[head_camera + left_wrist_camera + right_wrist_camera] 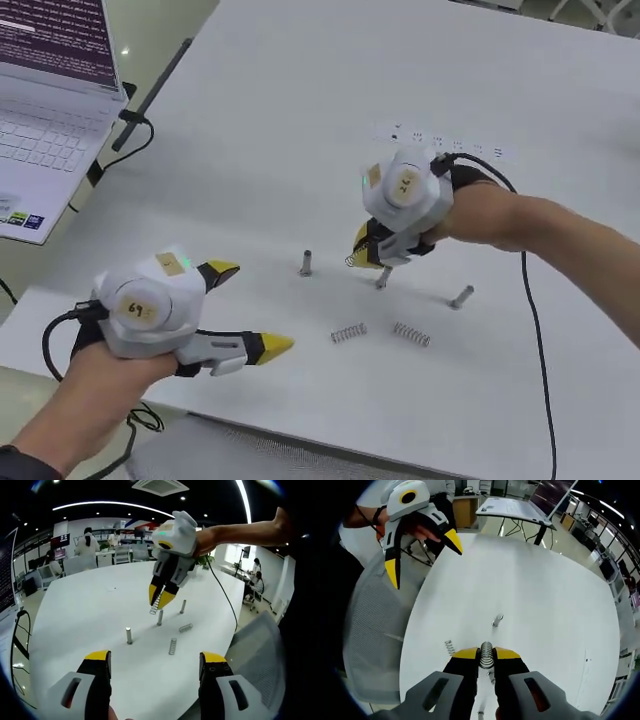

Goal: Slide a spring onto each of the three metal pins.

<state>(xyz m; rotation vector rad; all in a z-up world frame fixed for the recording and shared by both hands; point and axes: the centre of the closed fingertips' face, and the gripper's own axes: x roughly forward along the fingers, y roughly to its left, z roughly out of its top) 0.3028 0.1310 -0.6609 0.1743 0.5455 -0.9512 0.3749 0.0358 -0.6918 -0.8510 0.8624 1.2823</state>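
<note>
At 10 o'clock of the middle pin, right gripper pinches one spring between closed fingers. Left gripper, at 7 o'clock, has fingers wide open. Two loose springs lie on the counter.

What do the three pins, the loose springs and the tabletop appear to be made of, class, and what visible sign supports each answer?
Pins: probably steel; grey with glossy highlights. Loose springs: likely steel wire; thin silvery coils. Tabletop: smooth white surface with a soft sheen, perhaps laminate; its core cannot be told.
</note>
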